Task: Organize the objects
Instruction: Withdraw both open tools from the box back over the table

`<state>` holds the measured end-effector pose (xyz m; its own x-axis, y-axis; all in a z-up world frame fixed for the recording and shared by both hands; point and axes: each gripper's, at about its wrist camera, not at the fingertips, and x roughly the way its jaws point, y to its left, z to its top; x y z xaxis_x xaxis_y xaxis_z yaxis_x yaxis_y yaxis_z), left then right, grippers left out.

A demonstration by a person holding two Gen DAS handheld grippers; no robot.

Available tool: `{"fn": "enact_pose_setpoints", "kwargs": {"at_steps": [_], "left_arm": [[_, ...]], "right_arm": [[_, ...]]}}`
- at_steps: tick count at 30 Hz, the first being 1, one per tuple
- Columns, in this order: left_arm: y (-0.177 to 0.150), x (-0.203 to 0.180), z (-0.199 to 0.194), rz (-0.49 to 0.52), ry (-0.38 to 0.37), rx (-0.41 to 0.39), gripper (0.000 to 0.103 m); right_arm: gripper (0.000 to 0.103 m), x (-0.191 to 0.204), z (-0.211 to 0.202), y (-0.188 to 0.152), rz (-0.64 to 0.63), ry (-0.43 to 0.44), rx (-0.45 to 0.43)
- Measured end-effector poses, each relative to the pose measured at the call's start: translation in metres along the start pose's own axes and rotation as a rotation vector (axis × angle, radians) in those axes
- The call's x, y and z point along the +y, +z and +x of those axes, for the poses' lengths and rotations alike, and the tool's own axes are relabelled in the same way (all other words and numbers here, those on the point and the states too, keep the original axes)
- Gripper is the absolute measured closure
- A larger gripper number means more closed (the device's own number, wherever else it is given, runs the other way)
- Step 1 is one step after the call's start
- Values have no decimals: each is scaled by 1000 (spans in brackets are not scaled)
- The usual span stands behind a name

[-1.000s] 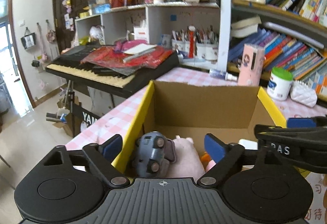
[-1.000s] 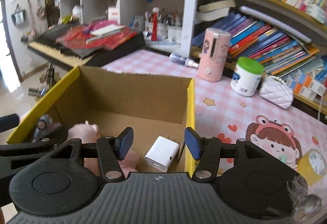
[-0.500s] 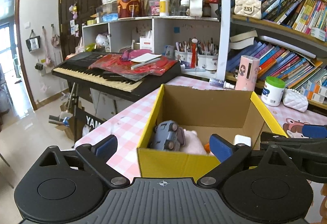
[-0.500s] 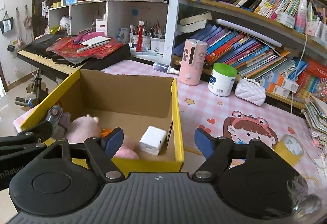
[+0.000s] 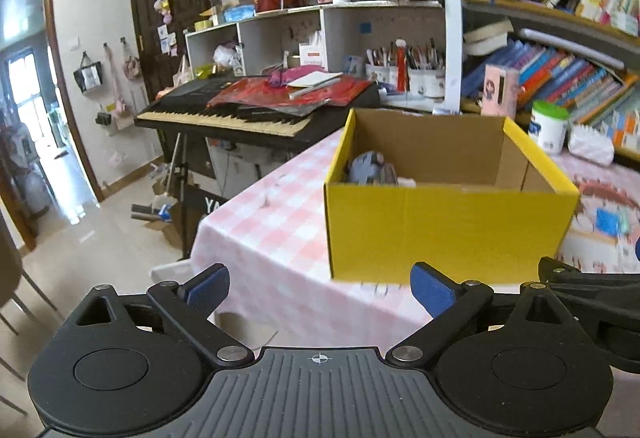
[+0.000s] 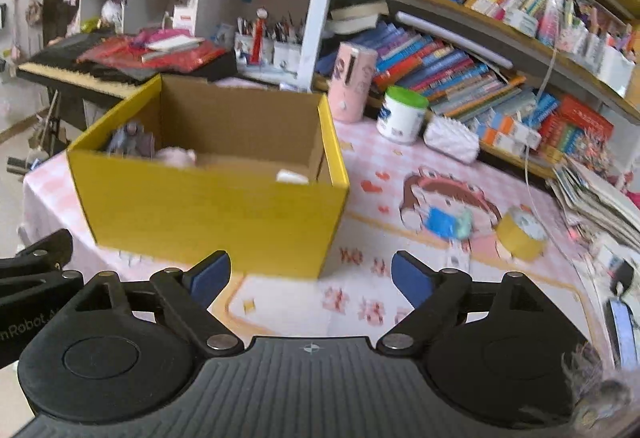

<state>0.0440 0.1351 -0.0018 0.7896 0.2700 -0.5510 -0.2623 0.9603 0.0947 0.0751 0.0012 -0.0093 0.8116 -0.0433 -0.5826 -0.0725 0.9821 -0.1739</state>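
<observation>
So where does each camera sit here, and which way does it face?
Left wrist: on the left gripper, jaws open and empty, facing the yellow cardboard box and black keyboard.
Right wrist: on the right gripper, jaws opening and empty, facing the box and bookshelves.
Shared: the box, and each other's gripper at the frame edge.

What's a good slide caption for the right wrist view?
Empty right gripper, jaws opening, before a yellow cardboard box on the pink checked tablecloth.
</observation>
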Motion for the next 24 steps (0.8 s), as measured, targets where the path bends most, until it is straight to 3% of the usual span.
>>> {"fn": "enact_pose_setpoints", "kwargs": {"at_steps": [15, 24], "left_arm": [[-44, 13, -40, 62, -23, 44, 5], [-50, 3, -43, 91, -81, 67, 5]], "right_arm": [[12, 7, -45, -58, 41, -47, 76], [10, -4, -54, -73, 62, -95, 105]]}}
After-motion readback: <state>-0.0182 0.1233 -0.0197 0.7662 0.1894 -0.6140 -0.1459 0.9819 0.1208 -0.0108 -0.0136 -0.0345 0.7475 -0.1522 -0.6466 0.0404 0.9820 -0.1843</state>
